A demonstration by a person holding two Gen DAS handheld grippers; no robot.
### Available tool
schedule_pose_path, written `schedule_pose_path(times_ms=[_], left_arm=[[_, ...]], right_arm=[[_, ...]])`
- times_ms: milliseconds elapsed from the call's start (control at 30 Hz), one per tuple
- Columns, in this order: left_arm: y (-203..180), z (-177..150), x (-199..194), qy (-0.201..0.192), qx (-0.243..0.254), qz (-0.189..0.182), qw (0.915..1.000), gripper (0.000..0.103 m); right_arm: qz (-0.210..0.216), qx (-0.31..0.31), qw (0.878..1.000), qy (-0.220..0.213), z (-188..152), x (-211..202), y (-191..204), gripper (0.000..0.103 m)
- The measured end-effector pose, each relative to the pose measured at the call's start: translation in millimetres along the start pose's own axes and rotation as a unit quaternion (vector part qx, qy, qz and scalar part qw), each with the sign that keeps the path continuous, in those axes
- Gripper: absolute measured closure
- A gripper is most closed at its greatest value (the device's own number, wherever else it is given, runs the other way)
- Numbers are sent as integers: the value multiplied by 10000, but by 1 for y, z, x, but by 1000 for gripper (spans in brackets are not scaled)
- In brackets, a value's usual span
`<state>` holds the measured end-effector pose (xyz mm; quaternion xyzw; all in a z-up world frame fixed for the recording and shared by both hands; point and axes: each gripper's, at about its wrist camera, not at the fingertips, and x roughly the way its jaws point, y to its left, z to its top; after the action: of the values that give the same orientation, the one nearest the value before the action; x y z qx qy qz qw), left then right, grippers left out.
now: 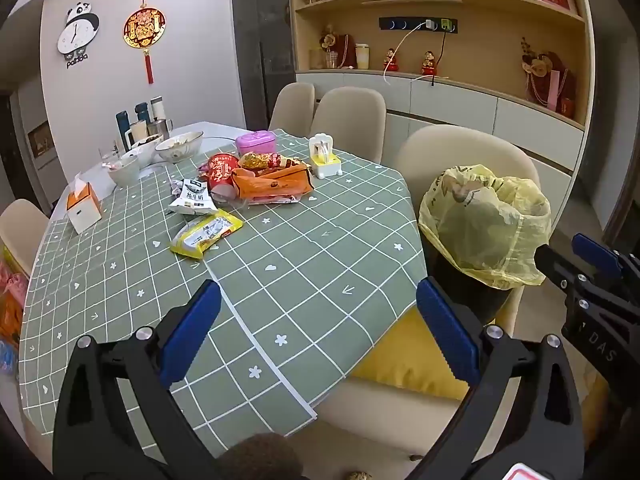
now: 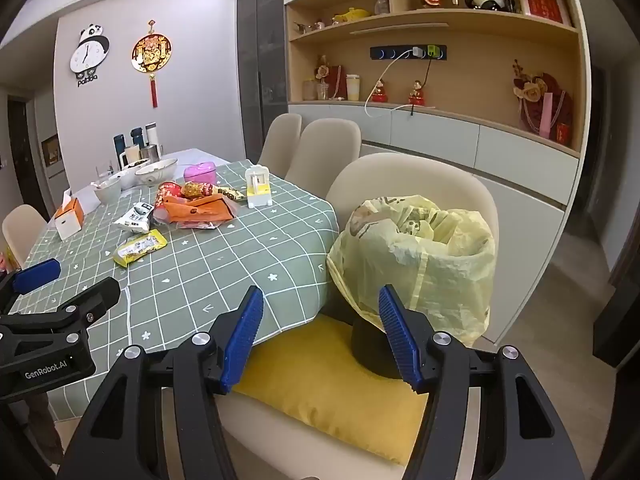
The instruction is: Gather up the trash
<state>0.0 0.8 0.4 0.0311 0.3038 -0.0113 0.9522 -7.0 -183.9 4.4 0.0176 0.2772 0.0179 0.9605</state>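
Snack trash lies on the green checked tablecloth (image 1: 304, 264): a yellow wrapper (image 1: 206, 234), a white packet (image 1: 192, 199), a red cup (image 1: 219, 170), an orange bag (image 1: 272, 185) and a red-yellow wrapper (image 1: 264, 160). They also show in the right wrist view, with the yellow wrapper (image 2: 140, 247) nearest. A black bin lined with a yellow bag (image 1: 486, 220) (image 2: 420, 252) stands on a chair's yellow cushion (image 2: 332, 380). My left gripper (image 1: 318, 312) is open and empty over the table's near edge. My right gripper (image 2: 320, 320) is open and empty in front of the bin.
An orange tissue box (image 1: 82, 206), bowls (image 1: 178, 146), flasks, a pink box (image 1: 256, 142) and a white-yellow holder (image 1: 325, 156) stand on the table's far side. Beige chairs (image 1: 348, 120) ring the table. Shelving with ornaments fills the right wall.
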Motion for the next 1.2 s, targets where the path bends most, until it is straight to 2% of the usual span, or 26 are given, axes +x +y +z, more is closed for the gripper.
schedule_pose_path(times_ms=[533,1200], left_arm=[[-12,-2,-10,-86,82,16,9999,9],[-1,0,-11,-91,37,-8,10000,9]], right_arm=[[2,-17,10000,-31,-1,-1,0,46],[6,-37,10000,-43,-1,-4,2,46]])
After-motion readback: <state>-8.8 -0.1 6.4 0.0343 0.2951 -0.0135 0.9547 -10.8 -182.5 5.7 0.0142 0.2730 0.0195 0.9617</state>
